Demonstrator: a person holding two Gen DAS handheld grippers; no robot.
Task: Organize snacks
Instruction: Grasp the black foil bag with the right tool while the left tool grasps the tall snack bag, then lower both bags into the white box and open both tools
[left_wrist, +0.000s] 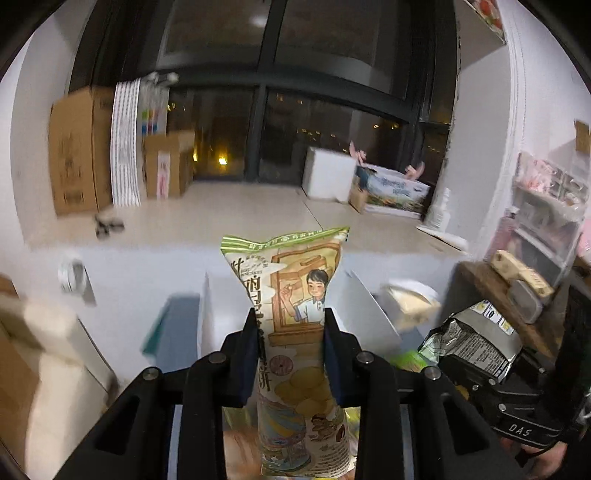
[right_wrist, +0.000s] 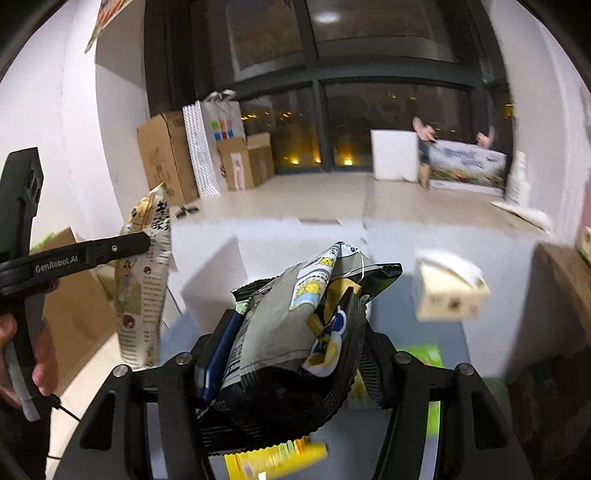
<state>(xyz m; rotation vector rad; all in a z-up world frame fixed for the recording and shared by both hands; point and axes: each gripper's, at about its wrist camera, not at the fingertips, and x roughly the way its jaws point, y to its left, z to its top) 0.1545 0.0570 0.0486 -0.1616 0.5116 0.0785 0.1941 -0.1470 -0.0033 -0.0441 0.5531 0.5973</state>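
My left gripper (left_wrist: 290, 325) is shut on a green-topped snack bag with a cartoon boy (left_wrist: 295, 295), held upright in the air; the same bag (right_wrist: 142, 280) and left gripper (right_wrist: 144, 242) show at the left of the right wrist view. My right gripper (right_wrist: 291, 325) is shut on a crumpled black and silver snack bag (right_wrist: 288, 325), which also shows at the right of the left wrist view (left_wrist: 472, 336). A white open box (left_wrist: 207, 314) stands below the bags. A yellow snack packet (right_wrist: 273, 459) lies under the right gripper.
A cream carton (right_wrist: 448, 290) sits to the right on the white surface. A wooden shelf (left_wrist: 495, 295) with small boxes stands at the right. Cardboard boxes (left_wrist: 79, 151) stand at the far left by the dark window. A tape roll (left_wrist: 74, 275) lies left.
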